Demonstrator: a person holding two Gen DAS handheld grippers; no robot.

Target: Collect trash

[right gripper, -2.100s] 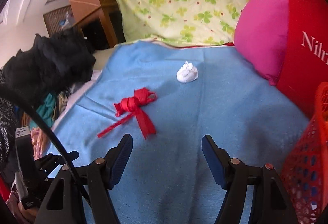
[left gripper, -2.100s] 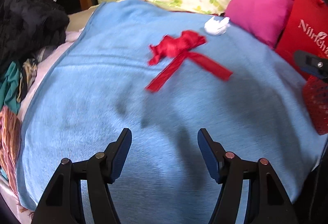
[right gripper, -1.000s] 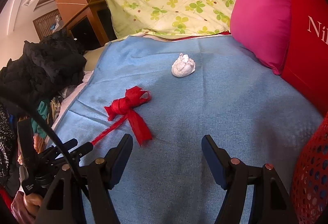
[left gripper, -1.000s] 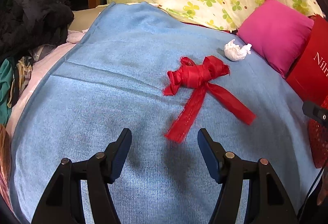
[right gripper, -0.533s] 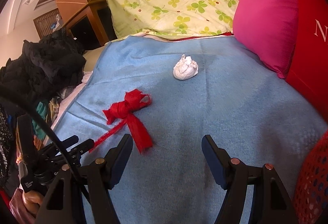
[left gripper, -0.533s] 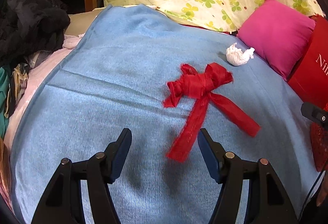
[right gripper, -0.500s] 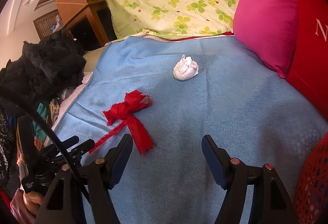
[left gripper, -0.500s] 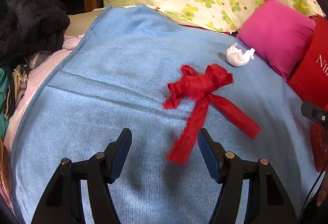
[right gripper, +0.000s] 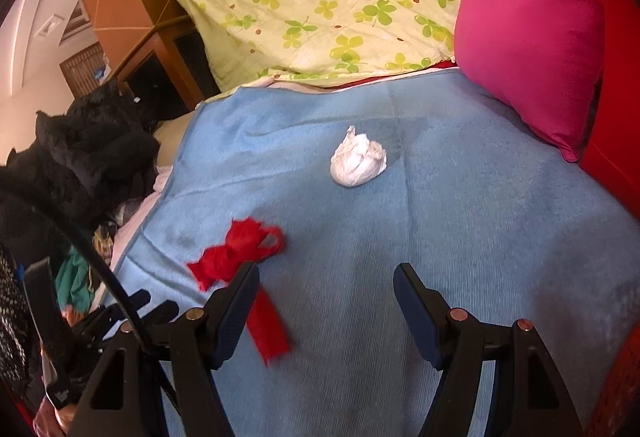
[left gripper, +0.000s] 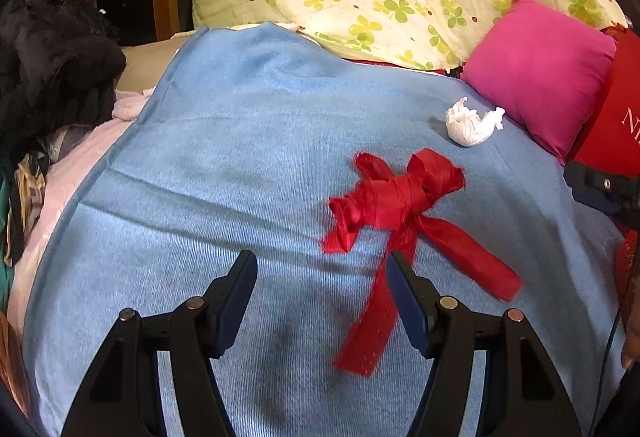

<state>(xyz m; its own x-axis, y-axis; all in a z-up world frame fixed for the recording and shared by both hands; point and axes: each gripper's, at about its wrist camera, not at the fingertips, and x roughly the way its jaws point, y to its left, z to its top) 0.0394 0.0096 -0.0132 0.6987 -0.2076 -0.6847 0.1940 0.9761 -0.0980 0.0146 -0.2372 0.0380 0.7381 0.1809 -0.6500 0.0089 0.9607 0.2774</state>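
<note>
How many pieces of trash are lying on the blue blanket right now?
2. A red ribbon lies mid-blanket, just ahead of the open left gripper. A crumpled white tissue sits farther back, near the pink pillow. More could be hidden outside the views.

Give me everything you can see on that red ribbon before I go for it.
The red ribbon is a frayed, fabric-looking strip bunched into a loose bow-like knot with two flat tails trailing toward the camera. It lies flat on the blue blanket, near the white paper wad but apart from it. Nothing grips it; one tail runs past the open left tool.
</note>
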